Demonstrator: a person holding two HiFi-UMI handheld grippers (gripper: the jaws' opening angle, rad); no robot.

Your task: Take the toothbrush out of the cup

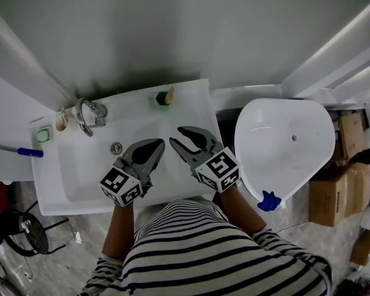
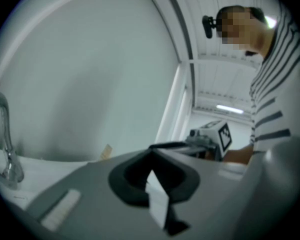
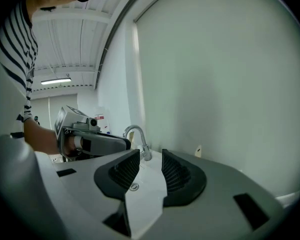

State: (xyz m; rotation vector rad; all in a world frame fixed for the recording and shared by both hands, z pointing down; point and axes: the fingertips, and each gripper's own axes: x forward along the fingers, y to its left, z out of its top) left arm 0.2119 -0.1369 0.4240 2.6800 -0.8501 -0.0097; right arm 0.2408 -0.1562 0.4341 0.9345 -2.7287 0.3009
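- Toothbrush [image 1: 170, 93] sits in the green cup [image 1: 162, 100] on the back rim of the sink [image 1: 196, 106], close to the wall. Its pale end sticks out above the cup's lip, which likely leaves a part free to pinch.
- Right gripper [image 1: 176, 135] hangs over the basin, short of the cup and aimed toward it. Its jaws are parted with nothing between them, seemingly readied for the brush.
- Left gripper [image 1: 158, 143], just beside it, is clenched on nothing; it could probably steady the cup.
- Faucet [image 1: 86, 115] and drain [image 1: 116, 147] lie well to the left, so the path to the cup looks unobstructed.
- Cardboard boxes [image 1: 333, 187] stand on the floor, far right.
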